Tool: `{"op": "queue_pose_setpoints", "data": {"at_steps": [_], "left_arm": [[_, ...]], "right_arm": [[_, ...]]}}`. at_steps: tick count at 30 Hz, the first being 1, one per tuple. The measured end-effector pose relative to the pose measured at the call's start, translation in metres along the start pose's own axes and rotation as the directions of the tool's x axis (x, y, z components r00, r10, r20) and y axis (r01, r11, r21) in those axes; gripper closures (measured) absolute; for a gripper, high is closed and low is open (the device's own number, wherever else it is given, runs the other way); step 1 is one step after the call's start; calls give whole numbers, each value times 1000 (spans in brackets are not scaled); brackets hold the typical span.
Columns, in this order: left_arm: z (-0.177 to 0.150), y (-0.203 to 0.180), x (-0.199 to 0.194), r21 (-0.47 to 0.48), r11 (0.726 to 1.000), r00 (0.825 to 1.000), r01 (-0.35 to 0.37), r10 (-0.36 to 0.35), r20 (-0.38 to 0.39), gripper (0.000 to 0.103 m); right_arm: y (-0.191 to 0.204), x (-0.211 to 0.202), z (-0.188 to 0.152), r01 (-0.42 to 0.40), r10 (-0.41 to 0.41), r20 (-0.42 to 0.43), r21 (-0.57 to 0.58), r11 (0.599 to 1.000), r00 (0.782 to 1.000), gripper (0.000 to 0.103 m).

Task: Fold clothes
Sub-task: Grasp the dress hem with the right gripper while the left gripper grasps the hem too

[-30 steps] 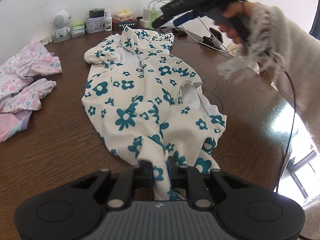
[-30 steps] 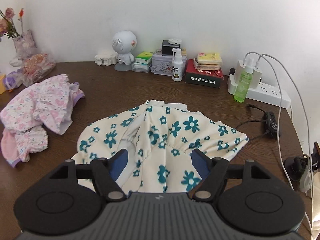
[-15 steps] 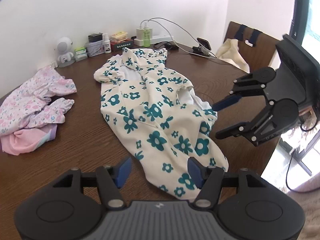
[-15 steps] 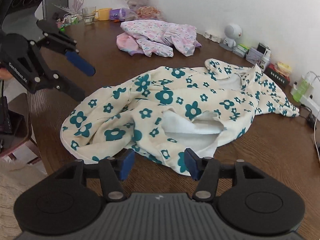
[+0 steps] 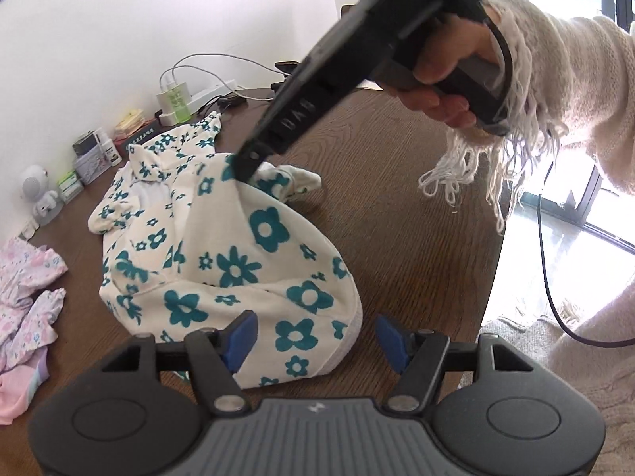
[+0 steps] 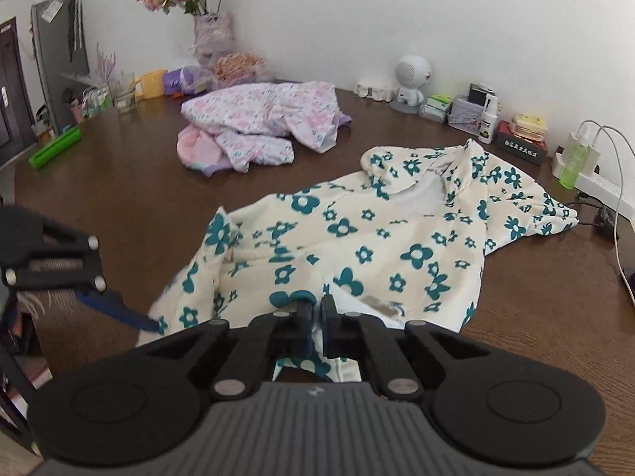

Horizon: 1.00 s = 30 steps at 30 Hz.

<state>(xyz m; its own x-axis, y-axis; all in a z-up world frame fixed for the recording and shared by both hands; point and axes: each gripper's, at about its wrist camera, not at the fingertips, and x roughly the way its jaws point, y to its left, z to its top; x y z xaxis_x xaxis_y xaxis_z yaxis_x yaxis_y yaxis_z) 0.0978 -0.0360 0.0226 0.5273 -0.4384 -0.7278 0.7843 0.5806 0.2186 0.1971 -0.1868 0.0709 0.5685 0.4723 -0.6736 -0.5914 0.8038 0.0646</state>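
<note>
A cream garment with teal flowers (image 5: pixel 222 261) lies crumpled on the brown table (image 5: pixel 397 214). My left gripper (image 5: pixel 316 339) is low at the garment's near hem. Its jaws are opening; the hem lies between the blue pads (image 5: pixel 242 335), which do not press on it. My right gripper (image 6: pixel 316 317) is shut on a fold of the garment (image 6: pixel 357 238). In the left wrist view, the right gripper (image 5: pixel 246 168) holds that fold up in a peak. One blue finger of the left gripper (image 6: pixel 119 311) touches the garment's left edge.
A pile of pink floral clothes (image 6: pixel 262 127) lies at the back left. Along the wall stand a vase of flowers (image 6: pixel 210 27), a white robot figure (image 6: pixel 412 75), small bottles and boxes, and a power strip (image 6: pixel 587 174) with cables. The table edge (image 5: pixel 490 277) runs at the right.
My left gripper let go of the garment's end and opened. My right gripper swung round to the garment's side, shut on a fold and raised it.
</note>
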Motion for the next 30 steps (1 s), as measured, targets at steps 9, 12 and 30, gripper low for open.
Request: {"op": "queue_pose_setpoints", "data": {"at_steps": [9,12,30], "left_arm": [[27,0,36,1,968,968,-250,250,-17,98],[36,27,24,-103,962,966,-253,257,32,100],[89,78,-27,-264,924,918,-277,336,212,100]], "right_arm": [[-26,-30,22,-79,68,73,160,984,995,100],[-37,-30,21,-32,18,83,175,984,996,99],[6,-13,-42,73,-173,332,294,953,927,63]]}}
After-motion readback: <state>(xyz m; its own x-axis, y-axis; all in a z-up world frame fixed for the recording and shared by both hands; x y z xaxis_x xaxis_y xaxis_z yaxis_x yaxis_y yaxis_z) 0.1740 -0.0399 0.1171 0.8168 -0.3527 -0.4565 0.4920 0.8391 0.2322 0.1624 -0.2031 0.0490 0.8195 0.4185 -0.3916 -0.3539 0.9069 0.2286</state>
